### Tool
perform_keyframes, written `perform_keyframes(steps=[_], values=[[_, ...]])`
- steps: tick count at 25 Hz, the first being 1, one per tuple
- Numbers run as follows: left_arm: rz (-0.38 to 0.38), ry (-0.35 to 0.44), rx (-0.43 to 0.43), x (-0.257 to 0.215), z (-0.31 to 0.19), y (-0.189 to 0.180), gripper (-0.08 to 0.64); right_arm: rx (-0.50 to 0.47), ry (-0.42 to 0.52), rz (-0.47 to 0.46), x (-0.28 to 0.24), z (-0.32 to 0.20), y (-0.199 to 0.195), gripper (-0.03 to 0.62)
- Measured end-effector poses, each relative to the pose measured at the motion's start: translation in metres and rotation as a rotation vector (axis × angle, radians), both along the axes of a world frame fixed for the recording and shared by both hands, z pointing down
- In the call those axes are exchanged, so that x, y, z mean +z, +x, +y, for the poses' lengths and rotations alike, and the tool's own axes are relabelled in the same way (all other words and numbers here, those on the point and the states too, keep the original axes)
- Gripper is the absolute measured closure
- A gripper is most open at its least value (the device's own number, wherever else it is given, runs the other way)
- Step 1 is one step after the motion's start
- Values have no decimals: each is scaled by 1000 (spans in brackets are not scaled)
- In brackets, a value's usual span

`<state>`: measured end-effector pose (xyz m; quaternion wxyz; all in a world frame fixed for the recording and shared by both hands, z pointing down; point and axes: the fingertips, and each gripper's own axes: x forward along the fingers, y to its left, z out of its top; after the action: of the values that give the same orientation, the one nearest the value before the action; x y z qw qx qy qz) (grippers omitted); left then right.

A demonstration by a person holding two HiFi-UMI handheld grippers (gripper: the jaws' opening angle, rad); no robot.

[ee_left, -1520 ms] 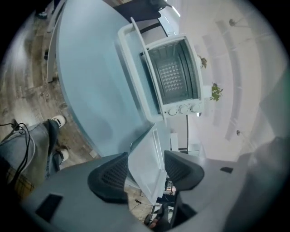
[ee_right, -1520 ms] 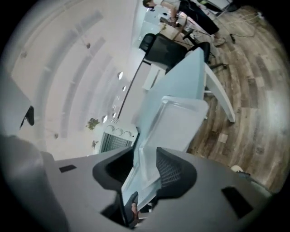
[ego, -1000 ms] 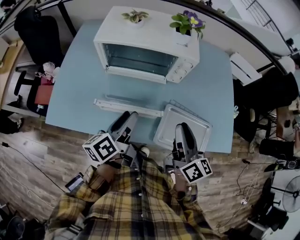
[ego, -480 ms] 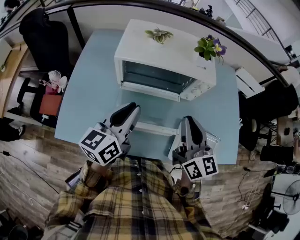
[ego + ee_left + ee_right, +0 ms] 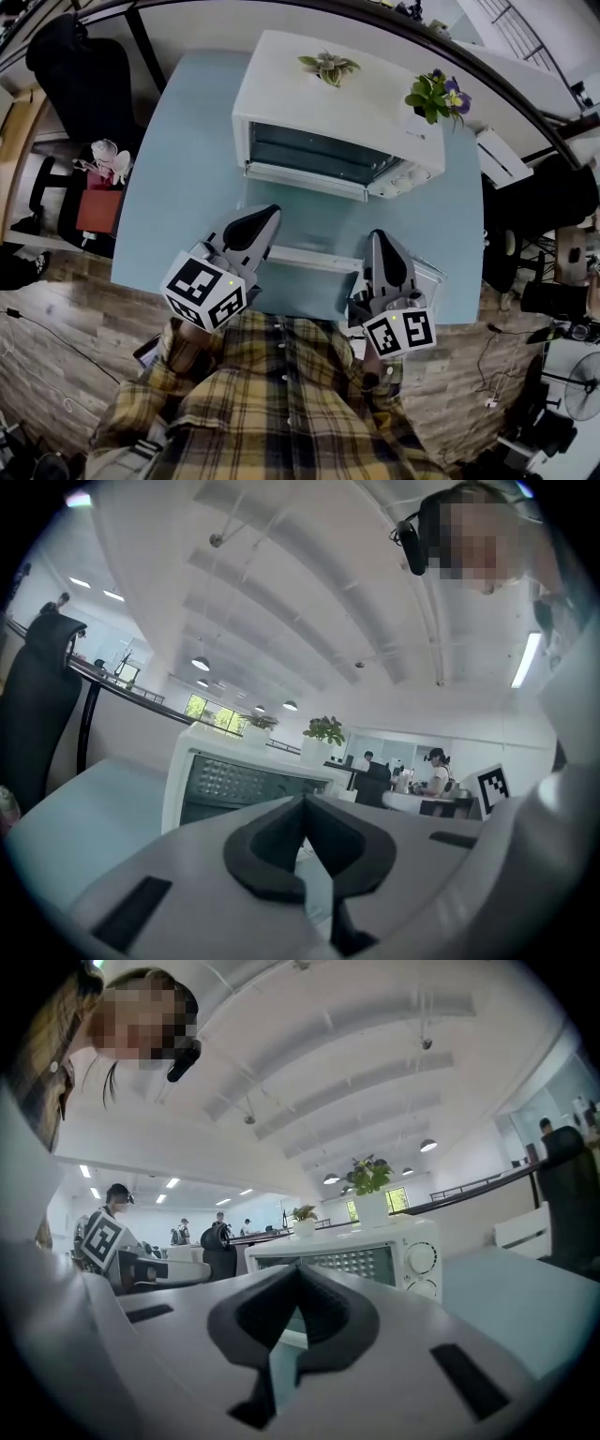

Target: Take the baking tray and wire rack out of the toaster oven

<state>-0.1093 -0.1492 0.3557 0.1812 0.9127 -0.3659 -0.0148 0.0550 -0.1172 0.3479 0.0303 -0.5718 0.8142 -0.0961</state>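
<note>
The white toaster oven (image 5: 337, 122) stands at the back of the blue table (image 5: 187, 187), its dark front window facing me. A grey baking tray (image 5: 429, 277) lies on the table near the front right, mostly hidden by my right gripper (image 5: 380, 239). A long white strip (image 5: 309, 258) lies across the table between the two grippers. My left gripper (image 5: 265, 217) hovers left of it. Both grippers are shut and hold nothing. Each points level at the oven (image 5: 234, 780) (image 5: 375, 1260). The wire rack is not clearly visible.
Two potted plants (image 5: 328, 67) (image 5: 436, 94) sit on top of the oven. A black chair (image 5: 80, 66) stands at the table's left, and a white device (image 5: 502, 155) sits off its right edge. Other people work at desks in the background.
Both grippers' jaws have closed and both grippers have rolled. They have come up and forward over the table, now covering much of the tray and the strip.
</note>
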Motion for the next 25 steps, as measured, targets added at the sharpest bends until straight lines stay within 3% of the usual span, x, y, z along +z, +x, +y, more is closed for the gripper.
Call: perform_keyframes(steps=[8, 25], values=[[9, -26, 19, 10, -1, 6, 569, 2, -18, 18, 4, -6, 5, 589], [2, -3, 15, 8, 0, 12, 569, 37, -18, 3, 7, 0, 20, 589]])
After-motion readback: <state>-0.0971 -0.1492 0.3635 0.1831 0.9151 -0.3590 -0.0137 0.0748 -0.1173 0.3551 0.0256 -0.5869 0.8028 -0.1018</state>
